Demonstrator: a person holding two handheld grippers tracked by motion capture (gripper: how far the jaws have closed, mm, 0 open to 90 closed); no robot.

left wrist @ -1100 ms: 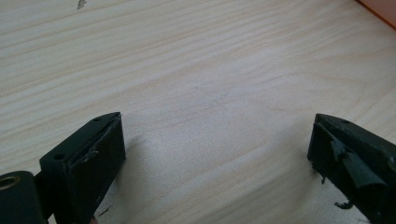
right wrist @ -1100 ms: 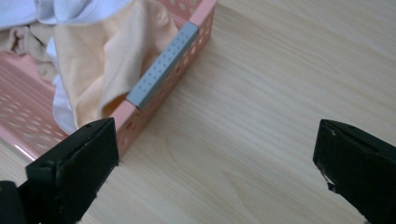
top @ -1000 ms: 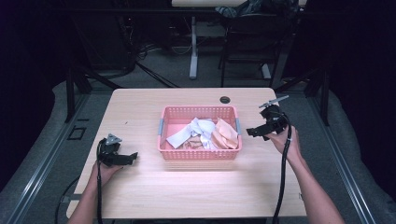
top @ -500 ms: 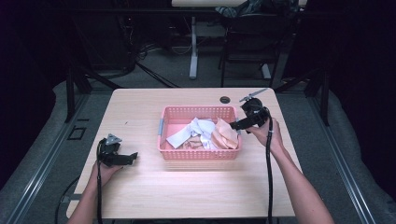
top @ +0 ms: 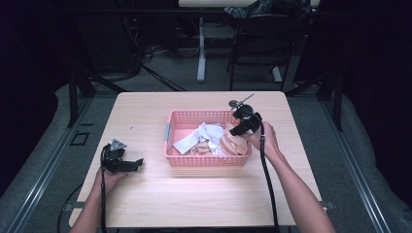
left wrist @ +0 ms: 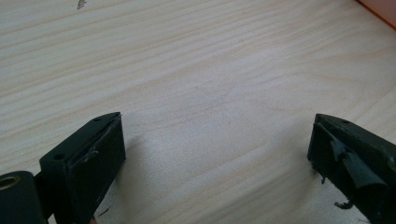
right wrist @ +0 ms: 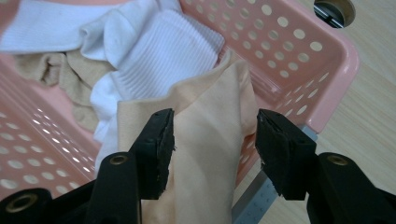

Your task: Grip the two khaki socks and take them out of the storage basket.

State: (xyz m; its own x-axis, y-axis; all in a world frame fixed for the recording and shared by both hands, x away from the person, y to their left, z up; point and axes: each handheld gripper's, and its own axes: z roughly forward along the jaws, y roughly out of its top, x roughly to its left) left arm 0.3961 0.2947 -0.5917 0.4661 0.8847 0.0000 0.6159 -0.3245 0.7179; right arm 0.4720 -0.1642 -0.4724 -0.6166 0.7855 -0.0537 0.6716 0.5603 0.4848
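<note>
Peach cloth [right wrist: 210, 140] in pink basket [top: 194, 160] on wooden table [top: 145, 111], dark room.

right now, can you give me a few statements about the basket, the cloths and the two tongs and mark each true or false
1. The right tongs have a peach cloth between their jaws. True; the jaws have just been closing and do not press it yet.
2. The pink basket is empty. False: it holds white cloth, peach and tan cloths.
3. The left tongs are over bare table, jaws wide apart. True.
4. The left tongs hold a white cloth. False: nothing is between their jaws.
5. The basket stands on the floor. False: it stands on the wooden table.
</note>
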